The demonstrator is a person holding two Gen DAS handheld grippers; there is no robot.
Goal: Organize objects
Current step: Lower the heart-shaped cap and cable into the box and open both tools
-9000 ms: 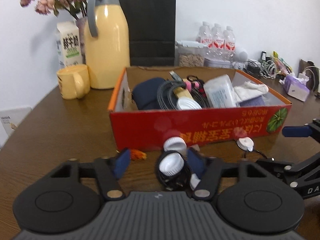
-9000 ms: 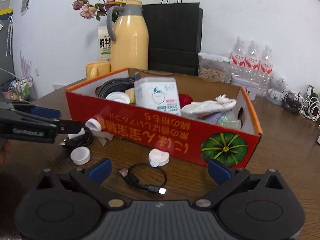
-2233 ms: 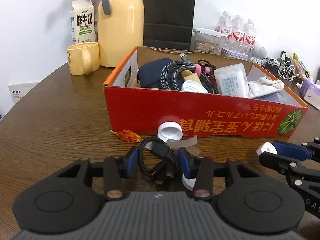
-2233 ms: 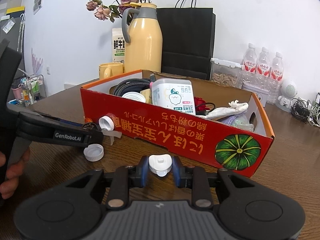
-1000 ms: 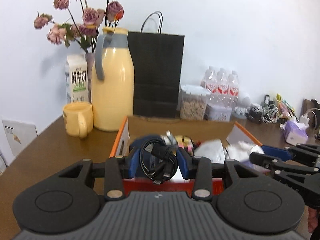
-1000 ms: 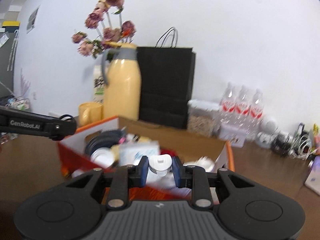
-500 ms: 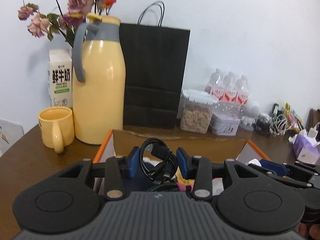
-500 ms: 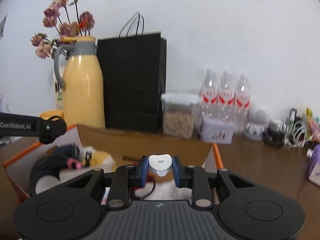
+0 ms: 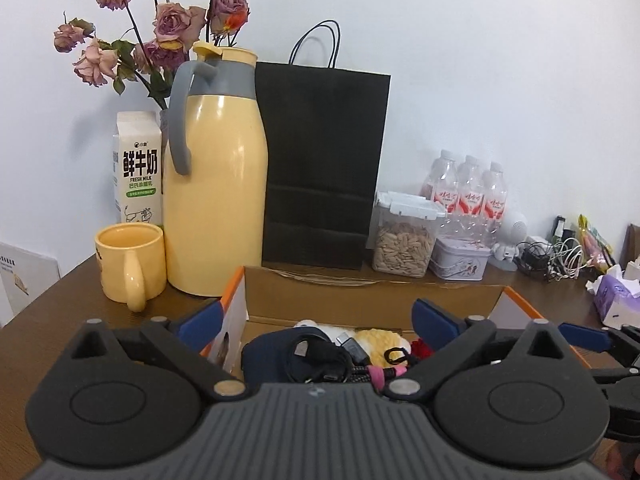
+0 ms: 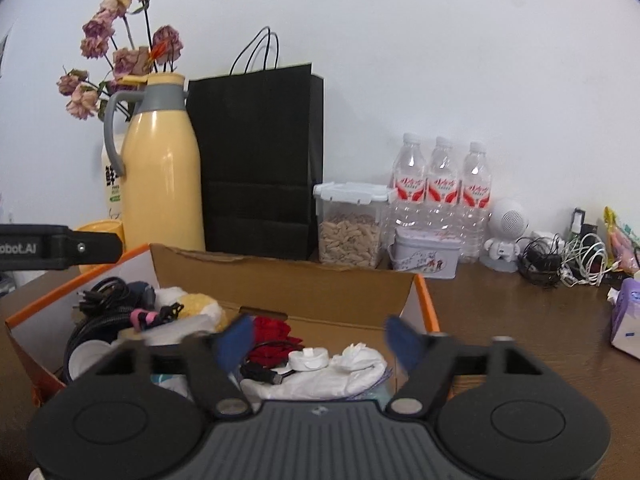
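Dropped cable coil point(image 9: 316, 360) — flat in box point(image 9: 360, 296)

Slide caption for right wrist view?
Right gripper opening above the box, white cap lying inside.

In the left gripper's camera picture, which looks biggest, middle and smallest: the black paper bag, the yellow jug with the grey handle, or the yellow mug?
1. Black paper bag, about level with
2. Yellow jug with the grey handle; too close to rank surely.
3. Yellow mug, clearly smallest, though it stands nearer the camera.
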